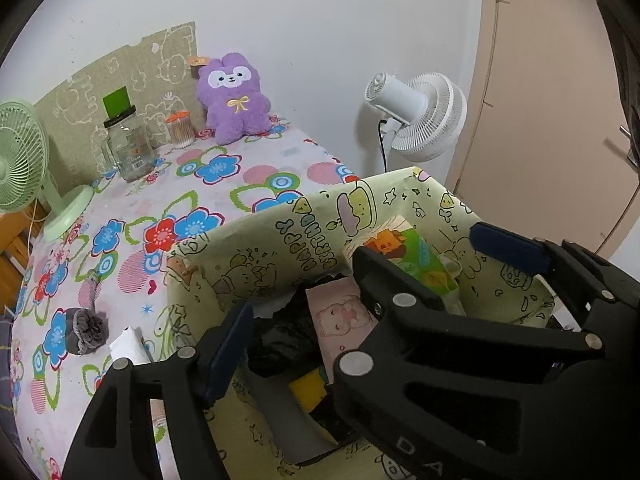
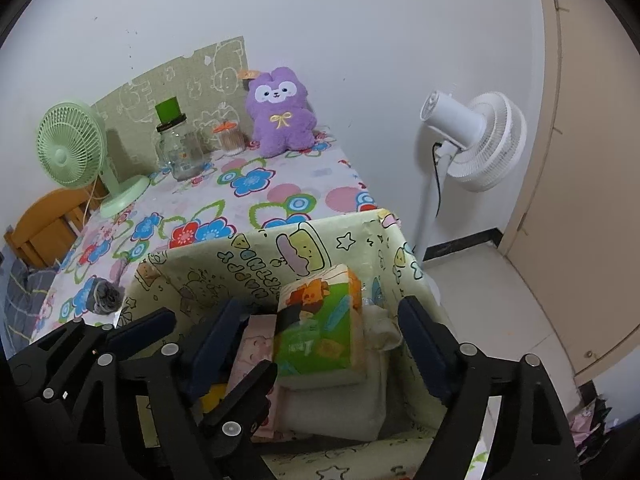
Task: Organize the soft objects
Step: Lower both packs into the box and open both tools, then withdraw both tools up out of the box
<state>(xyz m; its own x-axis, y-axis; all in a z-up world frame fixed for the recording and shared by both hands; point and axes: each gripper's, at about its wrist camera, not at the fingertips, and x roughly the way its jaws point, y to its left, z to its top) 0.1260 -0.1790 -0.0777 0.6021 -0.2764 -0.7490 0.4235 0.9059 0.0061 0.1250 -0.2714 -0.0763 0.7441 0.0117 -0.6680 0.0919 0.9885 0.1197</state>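
Across the lower half of both frames sits the open box, pale green with cartoon drawings, at the near edge of the desk with its flowered cloth. You have both tools over it, and each stands well open with nothing between its pads. The left tool hangs above the box's left part, where a pink pack and something black lie. The right tool straddles the green and orange tissue pack, which lies on a white pad inside the box; its pads flank the pack without pressing on it.

I judge the pack to be placed, so the step in hand is to get clear and fetch the next soft thing. Lift both tools straight up before swinging away, so no pad catches the box wall or drags the pack askew. Keep them wide open until above the rim.

Largest of what remains is the purple plush, upright against the wall in the upper middle of the left view. Take it by the body, not an ear, and steer round the glass jar and the small pot of sticks just left of it. Smaller, at lower left, the grey cloth bundle lies on the desk near the box, with a white scrap beside it. Pinch the bundle low, so it does not unroll.
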